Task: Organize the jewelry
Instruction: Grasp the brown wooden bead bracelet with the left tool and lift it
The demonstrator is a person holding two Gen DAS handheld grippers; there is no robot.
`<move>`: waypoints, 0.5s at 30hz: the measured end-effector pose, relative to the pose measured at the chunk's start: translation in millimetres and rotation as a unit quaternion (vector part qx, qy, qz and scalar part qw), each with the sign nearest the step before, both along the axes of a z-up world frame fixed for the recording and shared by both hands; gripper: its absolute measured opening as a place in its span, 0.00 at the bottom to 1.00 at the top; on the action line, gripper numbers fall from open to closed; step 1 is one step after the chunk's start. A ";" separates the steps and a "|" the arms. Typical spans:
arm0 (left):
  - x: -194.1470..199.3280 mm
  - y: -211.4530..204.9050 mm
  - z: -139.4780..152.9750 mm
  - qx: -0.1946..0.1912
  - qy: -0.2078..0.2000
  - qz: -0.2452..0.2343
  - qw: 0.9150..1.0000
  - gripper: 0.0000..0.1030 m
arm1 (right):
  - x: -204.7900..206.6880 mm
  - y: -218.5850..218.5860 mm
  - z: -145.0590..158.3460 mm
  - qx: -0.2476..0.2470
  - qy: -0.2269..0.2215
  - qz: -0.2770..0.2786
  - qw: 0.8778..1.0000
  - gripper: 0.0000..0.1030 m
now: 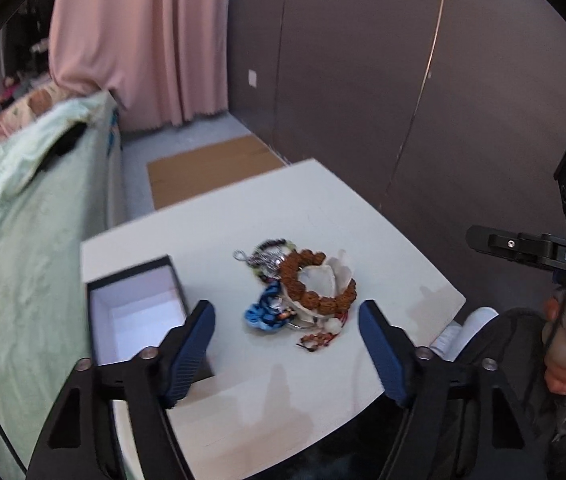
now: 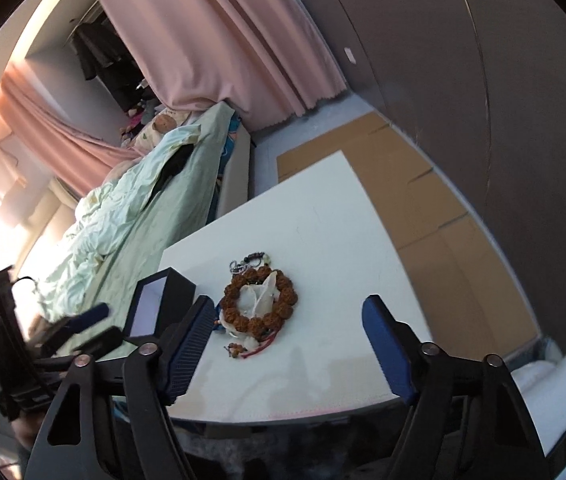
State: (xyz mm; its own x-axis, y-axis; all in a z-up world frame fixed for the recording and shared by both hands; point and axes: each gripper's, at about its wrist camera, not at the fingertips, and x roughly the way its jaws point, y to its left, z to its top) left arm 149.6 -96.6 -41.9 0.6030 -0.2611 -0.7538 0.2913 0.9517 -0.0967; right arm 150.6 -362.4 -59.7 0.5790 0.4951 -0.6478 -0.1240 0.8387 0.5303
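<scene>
A heap of jewelry lies mid-table: a bracelet of big brown beads [image 1: 315, 280] [image 2: 259, 300] around a pale shell-like piece, a blue braided piece [image 1: 265, 314], dark beads with a silver chain [image 1: 265, 254] [image 2: 249, 262] and small reddish beads [image 1: 317, 340] [image 2: 239, 350]. An open black box [image 1: 139, 312] [image 2: 151, 308] with a white inside sits left of the heap. My left gripper [image 1: 287, 306] hovers short of the heap, open, with nothing between its fingers. My right gripper [image 2: 289, 302] also stands open above the near table edge, empty.
The white table [image 1: 243, 208] [image 2: 323, 220] ends close at the right and front. A bed with a green quilt [image 1: 23, 240] [image 2: 123, 220] runs along its left. Flat cardboard [image 1: 207, 168] [image 2: 443, 220] lies on the floor beyond. A hand on the other gripper's handle [image 1: 563, 344] shows at right.
</scene>
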 end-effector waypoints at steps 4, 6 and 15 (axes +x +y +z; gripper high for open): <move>24.9 -3.0 -18.4 -0.022 0.042 0.008 0.999 0.48 | 6.8 1.8 -7.6 0.014 0.015 -0.001 1.000 0.70; 36.5 -1.7 -25.8 -0.035 0.059 0.015 0.997 0.44 | 9.8 1.7 -11.4 0.021 0.021 -0.001 1.000 0.70; 74.1 -14.3 -45.8 -0.050 0.100 0.011 0.994 0.36 | 23.3 1.3 -23.0 0.044 0.045 -0.016 0.998 0.70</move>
State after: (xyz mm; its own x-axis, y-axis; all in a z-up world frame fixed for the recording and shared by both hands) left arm 223.7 -110.9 -87.7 0.4508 -0.3288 -0.8299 0.2357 0.9405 -0.2446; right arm 173.9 -361.1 -82.7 0.5363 0.5349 -0.6528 -0.0468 0.7911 0.6098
